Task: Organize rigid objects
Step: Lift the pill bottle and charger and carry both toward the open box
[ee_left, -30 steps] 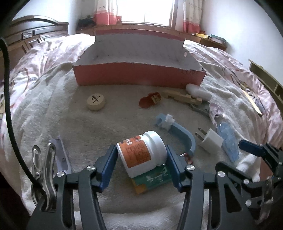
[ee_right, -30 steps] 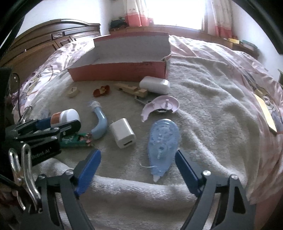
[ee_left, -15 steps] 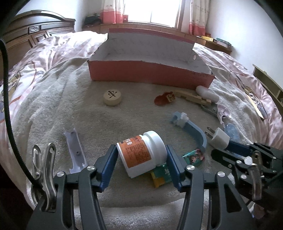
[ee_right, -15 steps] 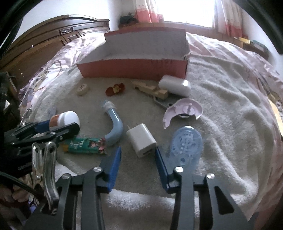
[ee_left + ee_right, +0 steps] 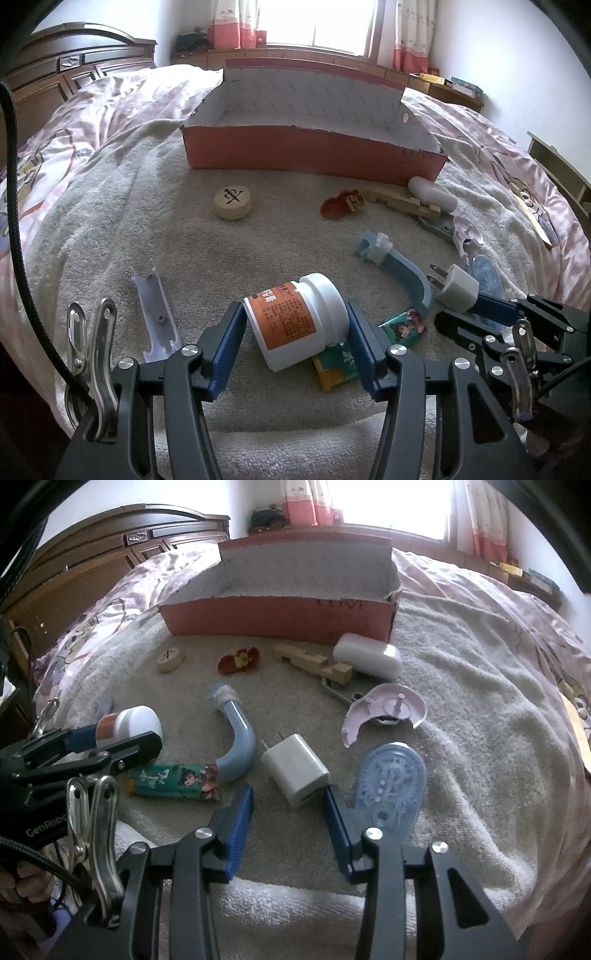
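My left gripper [image 5: 295,332] is shut on a white pill bottle with an orange label [image 5: 299,325], held just above the towel; it also shows in the right wrist view [image 5: 129,723]. My right gripper [image 5: 288,805] is open, its blue pads [image 5: 240,819] on either side of the near end of a white charger plug [image 5: 295,771], which lies on the towel. The charger also shows in the left wrist view [image 5: 456,288]. An open red box [image 5: 314,147] stands at the back of the towel.
On the towel lie a wooden chess piece [image 5: 233,202], a red toy [image 5: 341,208], a wooden block [image 5: 314,662], a white case [image 5: 367,657], a blue curved tube [image 5: 236,738], a green packet [image 5: 173,781], a blue tape dispenser [image 5: 391,779], a pink broken shell [image 5: 384,709] and a lilac strip [image 5: 155,314].
My right gripper has moved left from the blue tape dispenser to the white charger and narrowed around it. My left gripper has kept hold of the bottle and lifted slightly.
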A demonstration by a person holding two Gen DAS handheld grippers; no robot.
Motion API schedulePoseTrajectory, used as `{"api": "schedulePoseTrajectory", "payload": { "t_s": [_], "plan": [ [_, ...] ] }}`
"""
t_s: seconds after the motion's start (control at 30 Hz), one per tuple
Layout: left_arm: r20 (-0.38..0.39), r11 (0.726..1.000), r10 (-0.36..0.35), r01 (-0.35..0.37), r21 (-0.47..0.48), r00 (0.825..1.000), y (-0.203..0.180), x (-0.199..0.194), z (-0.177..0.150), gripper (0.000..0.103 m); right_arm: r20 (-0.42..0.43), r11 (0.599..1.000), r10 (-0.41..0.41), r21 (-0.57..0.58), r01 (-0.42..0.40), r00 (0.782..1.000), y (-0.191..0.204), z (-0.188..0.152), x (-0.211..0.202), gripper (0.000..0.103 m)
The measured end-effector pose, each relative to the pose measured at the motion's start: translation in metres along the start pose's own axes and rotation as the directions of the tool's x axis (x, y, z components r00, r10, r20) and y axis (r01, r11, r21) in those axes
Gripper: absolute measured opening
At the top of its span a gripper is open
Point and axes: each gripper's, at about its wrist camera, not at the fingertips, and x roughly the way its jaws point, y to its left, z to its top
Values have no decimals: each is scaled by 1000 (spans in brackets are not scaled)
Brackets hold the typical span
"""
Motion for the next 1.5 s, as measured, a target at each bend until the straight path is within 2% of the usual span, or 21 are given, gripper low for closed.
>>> {"api": "schedulePoseTrajectory", "payload": {
  "t_s": [0.23,0.47,0.83,1.07,1.3,1.37,1.43,1.5],
  "plan": [
    [1,1000,0,0,0,1000,0,0,0,56,7,1000,-19,-18,19,1000,3,-1,1,41],
    [1,1000,1,-1,1,1000,0,0,0,56,12,999,-32,11,32,999,-3,-1,-1,23],
    [3,1000,1,-1,3,1000,0,-5,1,56,21,999,-8,34,7,1000,-7,1,-5,14],
    [27,1000,-2,1,9,1000,-1,-15,7,56,74,1000,6,24,-7,997,-7,6,-19,10],
    [19,1000,-1,1,6,1000,-2,-14,8,56,55,1000,12,11,-13,998,-5,4,-13,12],
    [16,1000,-3,3,0,1000,-1,-14,7,56,44,1000,14,17,-14,999,-5,3,-9,25],
    [17,1000,-2,2,-4,1000,0,-14,7,56,40,1000,14,27,-15,999,-6,3,-5,34],
    [16,1000,-1,1,-6,1000,0,-13,7,56,40,999,17,30,-19,999,-7,3,-3,37]
  ]
}}
